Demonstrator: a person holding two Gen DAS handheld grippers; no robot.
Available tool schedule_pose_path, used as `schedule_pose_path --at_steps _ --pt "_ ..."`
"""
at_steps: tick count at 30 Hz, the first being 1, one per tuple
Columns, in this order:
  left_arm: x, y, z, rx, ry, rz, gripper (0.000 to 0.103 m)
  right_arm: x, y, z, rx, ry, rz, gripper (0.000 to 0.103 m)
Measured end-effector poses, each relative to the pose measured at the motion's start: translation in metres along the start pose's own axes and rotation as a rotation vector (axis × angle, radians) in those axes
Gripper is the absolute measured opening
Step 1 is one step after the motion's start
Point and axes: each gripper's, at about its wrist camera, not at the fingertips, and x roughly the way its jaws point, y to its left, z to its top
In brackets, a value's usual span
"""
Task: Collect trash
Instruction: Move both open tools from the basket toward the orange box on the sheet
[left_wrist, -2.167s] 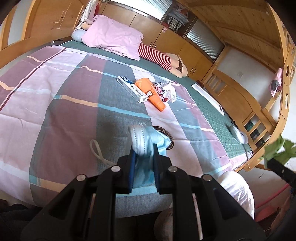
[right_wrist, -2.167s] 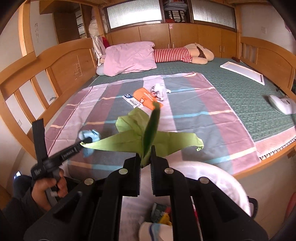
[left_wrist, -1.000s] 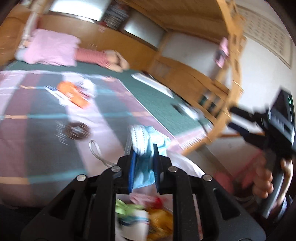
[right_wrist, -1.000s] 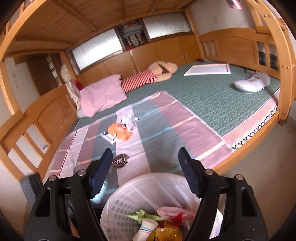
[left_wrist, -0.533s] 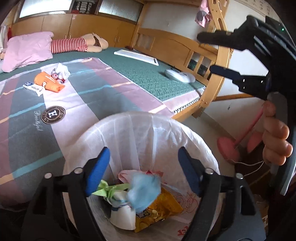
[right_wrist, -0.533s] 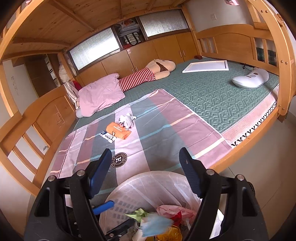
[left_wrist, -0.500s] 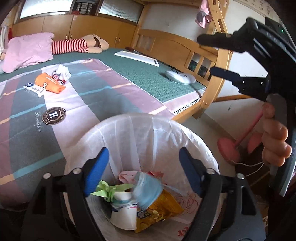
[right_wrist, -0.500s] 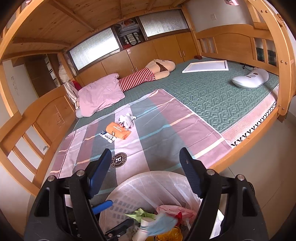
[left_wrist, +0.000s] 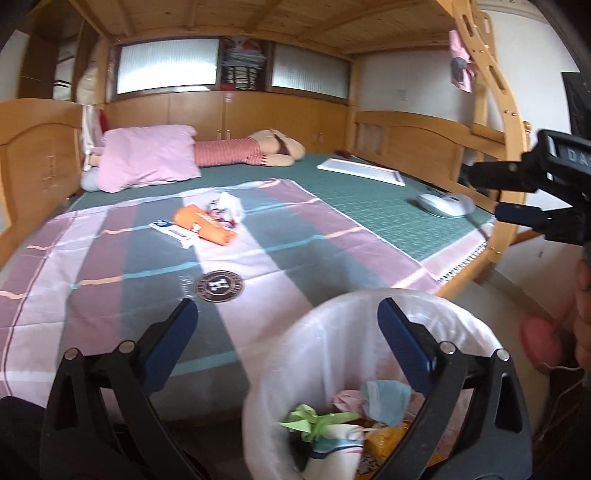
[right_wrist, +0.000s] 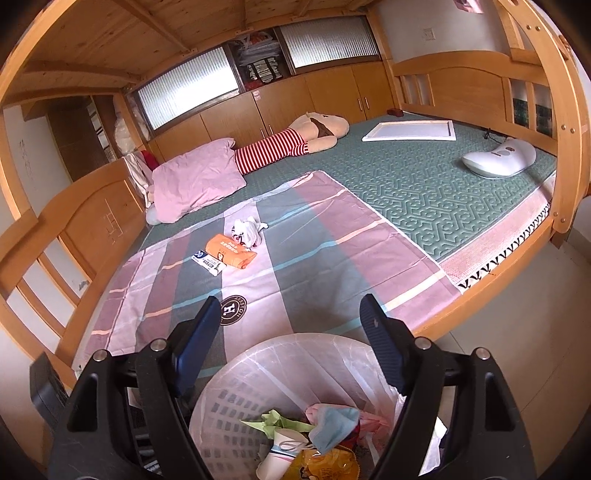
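Blue mask (right_wrist: 334, 424) inside lined bin (right_wrist: 236, 373)

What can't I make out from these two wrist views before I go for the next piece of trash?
- Bottom of the white-lined trash bin: hidden in both views by the rubbish and gripper bodies.
- Print on the white and blue flat box and orange packet: too small to read.
- Crumpled white wrapper: what it is stays unclear.
- Bed's near left edge: cut off by the left gripper body.
- Right gripper: only its open fingers show.
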Motion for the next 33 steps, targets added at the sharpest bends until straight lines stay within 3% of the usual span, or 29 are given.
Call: schedule_pose_path --at_steps 18,33 --pt "0.008 0.035 -0.004 -0.095 0.025 0.143 0.099 0.012 0.016 -0.010 -0.073 0.024 -0.013 0.080" --pt "0.021 0.057 -0.013 -0.165 0.084 0.189 0.099 0.023 0.020 -0.015 -0.099 0.042 -0.036 0.080"
